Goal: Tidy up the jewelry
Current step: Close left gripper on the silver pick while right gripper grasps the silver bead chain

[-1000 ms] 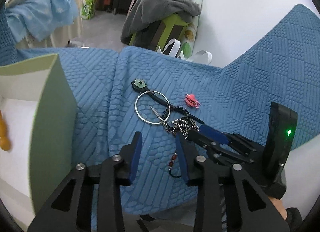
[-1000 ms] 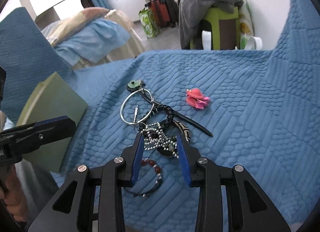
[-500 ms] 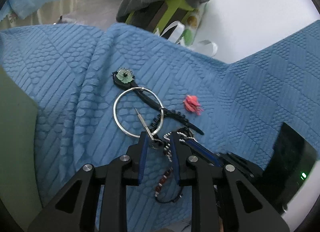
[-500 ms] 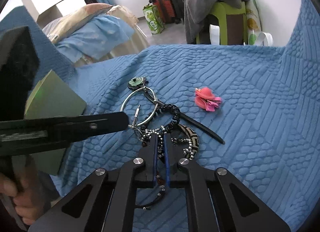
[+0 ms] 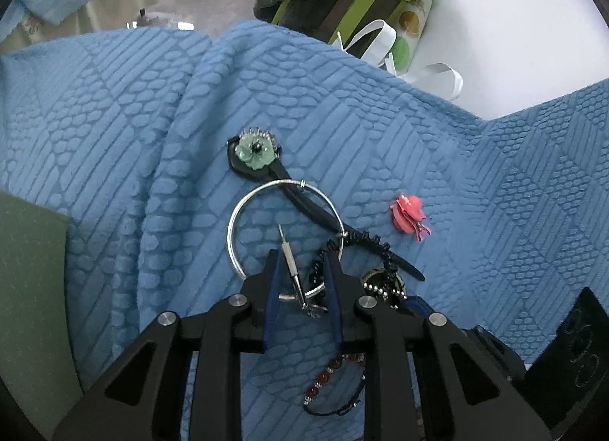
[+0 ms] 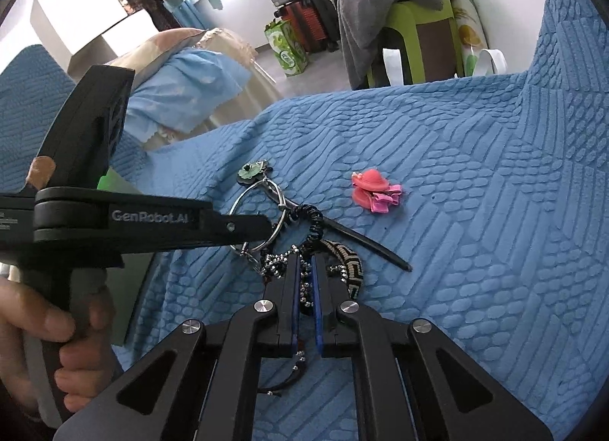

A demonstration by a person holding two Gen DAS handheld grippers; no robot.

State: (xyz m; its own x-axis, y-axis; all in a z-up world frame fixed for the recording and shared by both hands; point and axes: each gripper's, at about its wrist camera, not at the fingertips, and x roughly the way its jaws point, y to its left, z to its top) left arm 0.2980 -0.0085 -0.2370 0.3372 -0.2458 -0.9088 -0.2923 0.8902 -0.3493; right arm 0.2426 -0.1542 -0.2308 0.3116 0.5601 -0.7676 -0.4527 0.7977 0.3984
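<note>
A tangle of jewelry lies on a blue quilted cover (image 5: 114,128). It holds a silver hoop (image 5: 232,227) with a small pin, a green-flower hair stick (image 5: 254,149), a black coil band (image 6: 314,220), a silver bead chain (image 6: 278,262), a woven patterned band (image 6: 348,256) and a red bead bracelet (image 5: 327,372). My left gripper (image 5: 302,256) points steeply down, jaws narrow, straddling the hoop's near rim and pin without pressing them. My right gripper (image 6: 303,260) is shut on the bead chain. A pink flower clip (image 5: 409,210) lies apart to the right.
A green box (image 5: 30,269) stands at the left edge of the cover. Beyond the cover are a green stool (image 6: 418,33) piled with grey clothes, suitcases, a bag and a white wall. A hand (image 6: 57,345) holds the left gripper's handle.
My left gripper came down and forward over the hoop, its jaws narrowing. My right gripper closed on the bead chain and stayed put.
</note>
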